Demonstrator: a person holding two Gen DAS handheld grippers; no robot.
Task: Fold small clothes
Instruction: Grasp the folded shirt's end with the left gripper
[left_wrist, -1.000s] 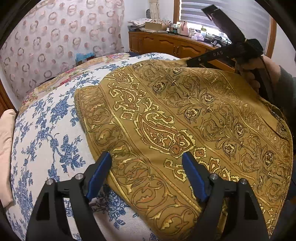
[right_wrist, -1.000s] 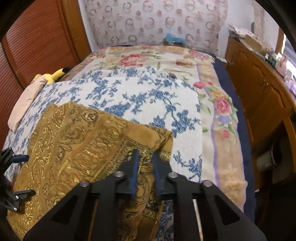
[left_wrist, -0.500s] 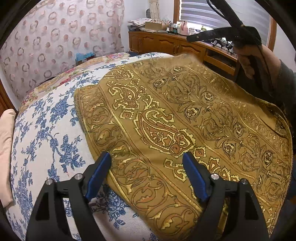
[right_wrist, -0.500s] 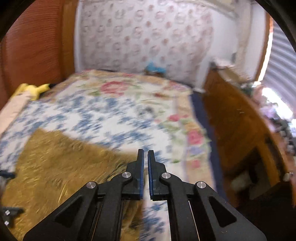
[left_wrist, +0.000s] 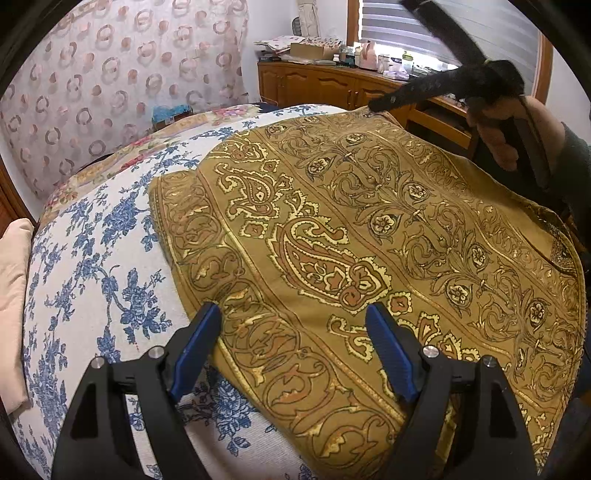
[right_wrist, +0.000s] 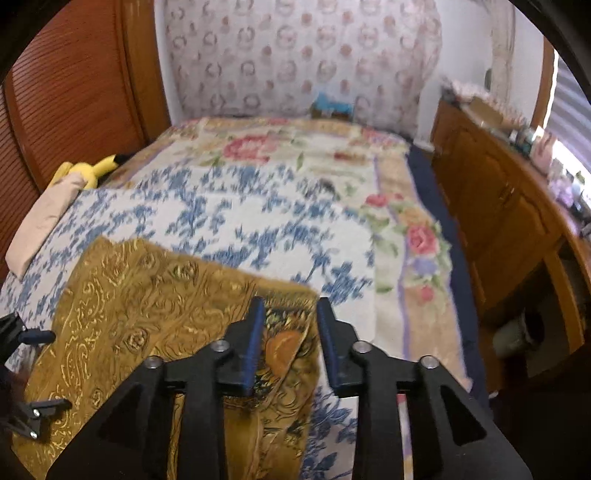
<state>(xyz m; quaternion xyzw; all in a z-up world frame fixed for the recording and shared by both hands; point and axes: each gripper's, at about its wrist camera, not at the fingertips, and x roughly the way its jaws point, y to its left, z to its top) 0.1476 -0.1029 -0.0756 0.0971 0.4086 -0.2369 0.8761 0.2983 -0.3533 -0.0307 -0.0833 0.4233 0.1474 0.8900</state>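
Observation:
A mustard-gold paisley cloth (left_wrist: 351, 236) lies spread flat on the bed; it also shows in the right wrist view (right_wrist: 155, 302). My left gripper (left_wrist: 295, 343) is open and empty, its jaws wide apart over the cloth's near-left edge. My right gripper (right_wrist: 290, 339) is open and empty, hovering above the cloth's far right corner, where a darker underside shows. The right gripper also shows in the left wrist view (left_wrist: 380, 105), at the cloth's far corner. The left gripper's fingers (right_wrist: 33, 336) show at the left edge of the right wrist view.
The bed carries a blue-floral white spread (left_wrist: 92, 258) and a rose-patterned blanket (right_wrist: 406, 229). A beige pillow (right_wrist: 44, 221) and yellow plush toy (right_wrist: 88, 170) lie at the left. A wooden dresser (right_wrist: 517, 221) runs along the right side.
My right gripper let go of the cloth's corner, rose shut, then came back down over the corner with its jaws open. The left gripper has not moved.

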